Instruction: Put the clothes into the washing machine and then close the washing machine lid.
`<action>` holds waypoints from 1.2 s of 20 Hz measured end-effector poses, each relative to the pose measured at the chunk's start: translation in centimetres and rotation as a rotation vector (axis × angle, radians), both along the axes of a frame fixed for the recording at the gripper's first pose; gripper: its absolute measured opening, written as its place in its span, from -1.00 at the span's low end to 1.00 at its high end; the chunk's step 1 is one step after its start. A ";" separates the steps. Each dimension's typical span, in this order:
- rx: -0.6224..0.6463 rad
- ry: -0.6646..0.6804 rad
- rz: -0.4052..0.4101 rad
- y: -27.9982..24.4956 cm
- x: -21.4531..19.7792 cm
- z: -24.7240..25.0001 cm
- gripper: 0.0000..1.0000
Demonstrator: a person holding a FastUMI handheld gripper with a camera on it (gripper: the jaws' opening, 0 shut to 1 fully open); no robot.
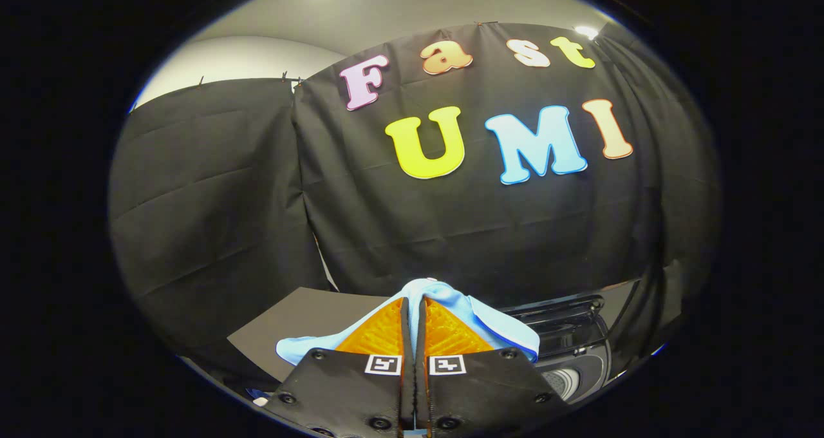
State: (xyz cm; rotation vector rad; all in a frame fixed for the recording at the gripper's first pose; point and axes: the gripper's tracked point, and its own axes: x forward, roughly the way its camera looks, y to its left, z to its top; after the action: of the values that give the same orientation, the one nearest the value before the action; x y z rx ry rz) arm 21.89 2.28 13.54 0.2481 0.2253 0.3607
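Tool [413,309] held level, fingers pressed together on a light blue garment [450,299] that bunches at the tips and drapes down over both sides. Washing machine [570,344] sits below and right of the fingers, dark top, drum opening partly visible. A dark grey counter [302,325] lies beyond-left, under the cloth's hanging edge.

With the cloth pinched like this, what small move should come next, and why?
Probably carry it toward the washing machine and lower it over the opening. The gripper is shut on the light blue cloth, which drapes over both fingers, lifted off the dark table; the machine sits just beyond and beside the fingers.
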 end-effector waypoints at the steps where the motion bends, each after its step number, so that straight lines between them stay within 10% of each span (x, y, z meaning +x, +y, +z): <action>1: 0.000 0.002 -0.016 -0.9 0.0 0.0 -0.96; 24: -0.108 0.109 -0.176 -12.0 0.7 -8.2 -0.96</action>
State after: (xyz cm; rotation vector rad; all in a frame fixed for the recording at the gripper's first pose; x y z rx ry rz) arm 22.61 -9.73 5.36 0.1801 0.3270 0.1604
